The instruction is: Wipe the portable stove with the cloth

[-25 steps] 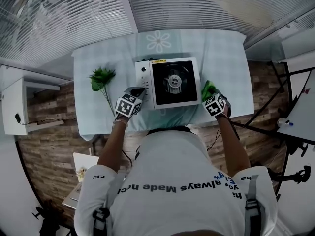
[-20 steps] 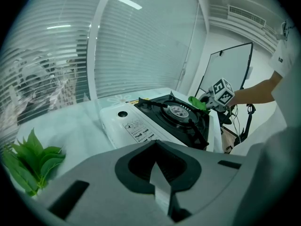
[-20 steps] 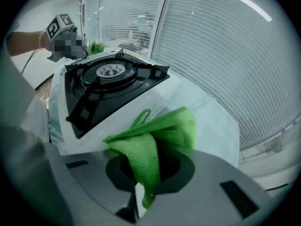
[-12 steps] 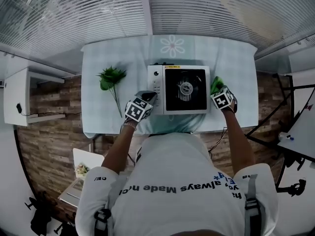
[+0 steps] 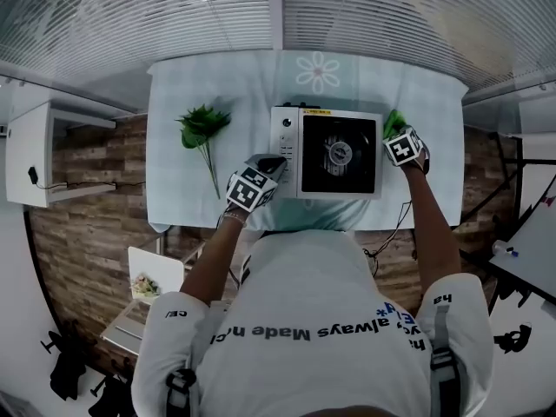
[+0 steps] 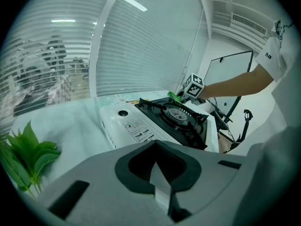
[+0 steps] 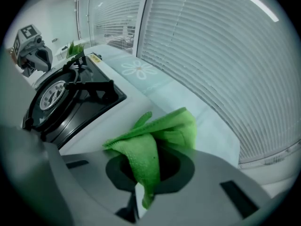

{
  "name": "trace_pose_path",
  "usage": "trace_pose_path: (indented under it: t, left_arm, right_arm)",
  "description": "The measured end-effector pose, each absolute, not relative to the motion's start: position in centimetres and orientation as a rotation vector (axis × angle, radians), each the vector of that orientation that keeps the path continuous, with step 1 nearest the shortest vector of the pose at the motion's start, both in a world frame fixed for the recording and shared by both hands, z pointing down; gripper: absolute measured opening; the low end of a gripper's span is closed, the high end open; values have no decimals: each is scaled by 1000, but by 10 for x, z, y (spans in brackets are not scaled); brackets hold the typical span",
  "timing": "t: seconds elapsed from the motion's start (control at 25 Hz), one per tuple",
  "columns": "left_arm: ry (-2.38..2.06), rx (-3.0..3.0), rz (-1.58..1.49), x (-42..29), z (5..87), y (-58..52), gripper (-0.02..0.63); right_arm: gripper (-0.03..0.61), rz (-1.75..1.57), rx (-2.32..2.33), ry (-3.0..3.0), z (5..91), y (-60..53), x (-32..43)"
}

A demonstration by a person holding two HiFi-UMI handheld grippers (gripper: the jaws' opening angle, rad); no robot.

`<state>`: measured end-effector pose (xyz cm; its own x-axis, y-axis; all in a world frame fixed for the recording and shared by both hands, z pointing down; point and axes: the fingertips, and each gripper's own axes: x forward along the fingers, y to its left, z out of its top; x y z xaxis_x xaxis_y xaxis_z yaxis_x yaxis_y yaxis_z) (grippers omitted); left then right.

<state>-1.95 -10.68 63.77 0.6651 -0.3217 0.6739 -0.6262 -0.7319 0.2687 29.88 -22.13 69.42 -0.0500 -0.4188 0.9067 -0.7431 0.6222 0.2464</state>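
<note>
The portable stove [image 5: 330, 153] is white with a black burner top and stands mid-table; the left gripper view shows its dial panel [image 6: 134, 126]. My right gripper [image 5: 404, 146] is shut on the green cloth [image 5: 395, 122] at the stove's right edge. In the right gripper view the cloth [image 7: 155, 135] hangs folded out of the gripper [image 7: 141, 192] over the stove's white rim [image 7: 101, 119]. My left gripper [image 5: 254, 187] hovers by the stove's front-left corner. It [image 6: 160, 182] is shut and holds nothing.
A green leafy sprig [image 5: 202, 129] lies on the pale checked tablecloth [image 5: 243, 94] left of the stove. Window blinds [image 5: 261, 7] run behind the table. A white cabinet [image 5: 30, 159] stands at far left, and a stand with a cable [image 5: 512, 259] at right.
My right gripper has carried the cloth away from me along the stove's right side, from its near corner to about its far half. The left gripper stays by the front-left corner.
</note>
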Motion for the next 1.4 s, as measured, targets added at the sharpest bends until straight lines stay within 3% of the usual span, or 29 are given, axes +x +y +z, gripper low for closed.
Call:
trace_pose_path:
  t: [0.36,0.76,1.08,1.4]
  left_arm:
    - [-712,2345,662,-12,634,-106,11]
    - [-844,2304,713,-37,632,-100,12]
    - [-854,2264,738,-37,637,-80,12]
    - [-879,2245,743,-44,637,-68,12]
  right_arm:
    - [23,390,936,-1673,703,-246,305]
    - [23,260,779,-1708,696,-286,296]
    - [23,100,435,-1736,691,-302,245]
    - [23,138,249,-1766,703,-296,193]
